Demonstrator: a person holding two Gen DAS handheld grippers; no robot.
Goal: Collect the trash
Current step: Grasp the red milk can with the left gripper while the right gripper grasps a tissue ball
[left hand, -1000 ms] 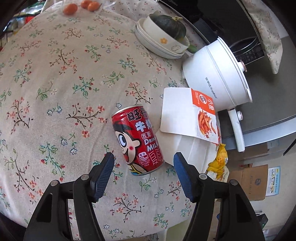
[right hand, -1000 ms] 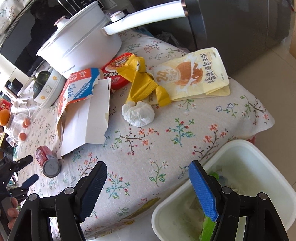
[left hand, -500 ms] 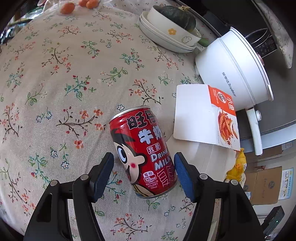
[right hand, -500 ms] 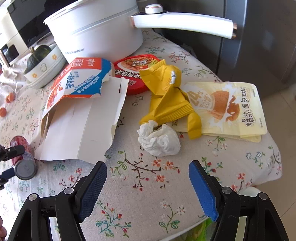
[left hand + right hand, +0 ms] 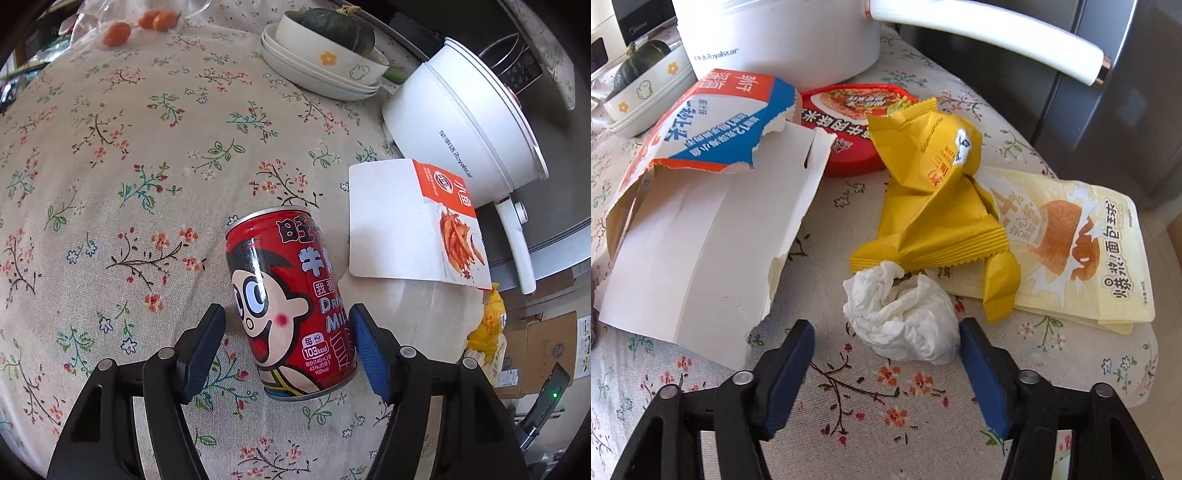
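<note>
My left tool (image 5: 288, 334) stands apart, straddling the red can (image 5: 290, 302) lying on the surface (image 5: 110, 155), pads not pressing. My right tool (image 5: 886, 345) is closing around the tissue wad (image 5: 905, 317) near the surface's right edge, beside the yellow wrapper (image 5: 934, 199).

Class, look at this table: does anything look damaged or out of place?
Yes. The red can lies tipped on its side on the cloth. The carton is ripped open, with jagged edges. A crumpled tissue sits beside a yellow wrapper.

Red milk can (image 5: 291, 306) lies sideways; crumpled white tissue (image 5: 905, 317) beside yellow wrapper (image 5: 934, 206).
</note>
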